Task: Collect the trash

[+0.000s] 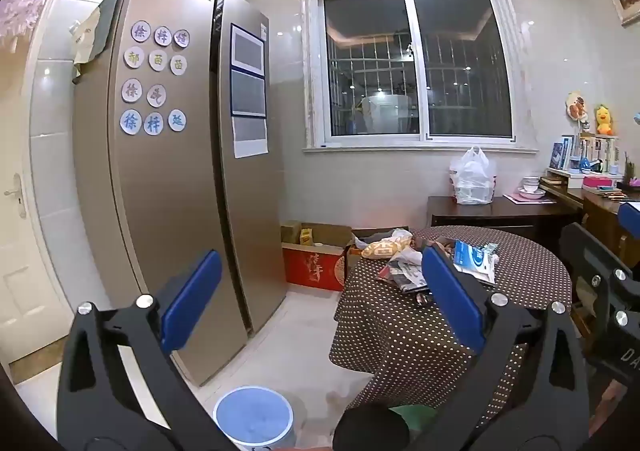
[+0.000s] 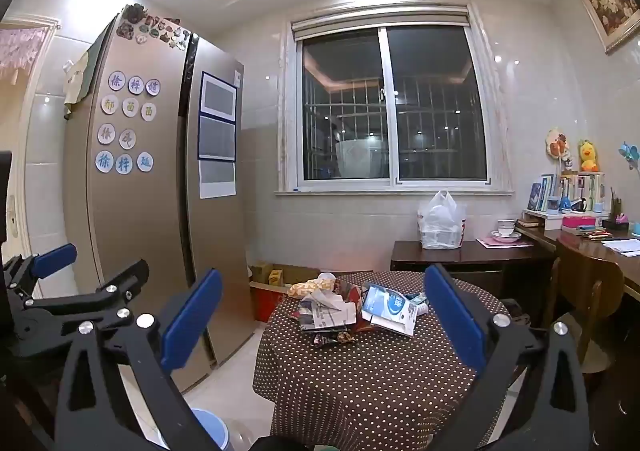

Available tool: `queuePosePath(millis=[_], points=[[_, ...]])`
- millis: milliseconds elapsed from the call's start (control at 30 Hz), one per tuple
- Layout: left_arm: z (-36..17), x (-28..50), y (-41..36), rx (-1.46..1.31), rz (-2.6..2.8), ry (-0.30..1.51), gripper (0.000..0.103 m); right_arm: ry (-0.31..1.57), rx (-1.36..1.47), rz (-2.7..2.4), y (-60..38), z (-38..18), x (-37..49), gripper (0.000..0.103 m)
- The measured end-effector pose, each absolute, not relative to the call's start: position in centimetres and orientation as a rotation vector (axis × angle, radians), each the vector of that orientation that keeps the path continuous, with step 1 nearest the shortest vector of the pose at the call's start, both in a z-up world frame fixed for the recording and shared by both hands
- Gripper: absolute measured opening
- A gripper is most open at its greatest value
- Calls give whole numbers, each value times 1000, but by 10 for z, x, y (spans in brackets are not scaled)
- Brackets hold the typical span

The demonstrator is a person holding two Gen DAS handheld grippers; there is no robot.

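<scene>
Trash lies heaped on the table, beyond both wide-open tools.

We've got both grippers wide open with nothing between the jaws, so the air ahead of us is free. The round table sits at 12 o'clock, trash pile on its far half, near half bare. The fridge walls off 10 o'clock, with a floor gap between it and the table. A blue bin stands low at 6, and a chair crowds 3 o'clock.
</scene>
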State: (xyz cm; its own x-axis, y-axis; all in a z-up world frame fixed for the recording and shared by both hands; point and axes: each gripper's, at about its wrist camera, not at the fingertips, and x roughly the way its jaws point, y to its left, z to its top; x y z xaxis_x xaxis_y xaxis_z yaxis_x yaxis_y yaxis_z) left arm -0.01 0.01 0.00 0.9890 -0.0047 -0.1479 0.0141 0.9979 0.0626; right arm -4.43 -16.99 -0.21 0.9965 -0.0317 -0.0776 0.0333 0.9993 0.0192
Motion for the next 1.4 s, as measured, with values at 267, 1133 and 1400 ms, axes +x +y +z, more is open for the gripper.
queuePosePath(millis=[267,1133,1400], points=[[-8,4,2,43,-14,168,98,68,13,-34,-169,-3,-45,99],[-9,3,3,57,-4,180,98,80,18,-1,-164,-4,-46,99],[-8,3,7,47,2,184,98,85,13,15,-161,-7,-44,99]])
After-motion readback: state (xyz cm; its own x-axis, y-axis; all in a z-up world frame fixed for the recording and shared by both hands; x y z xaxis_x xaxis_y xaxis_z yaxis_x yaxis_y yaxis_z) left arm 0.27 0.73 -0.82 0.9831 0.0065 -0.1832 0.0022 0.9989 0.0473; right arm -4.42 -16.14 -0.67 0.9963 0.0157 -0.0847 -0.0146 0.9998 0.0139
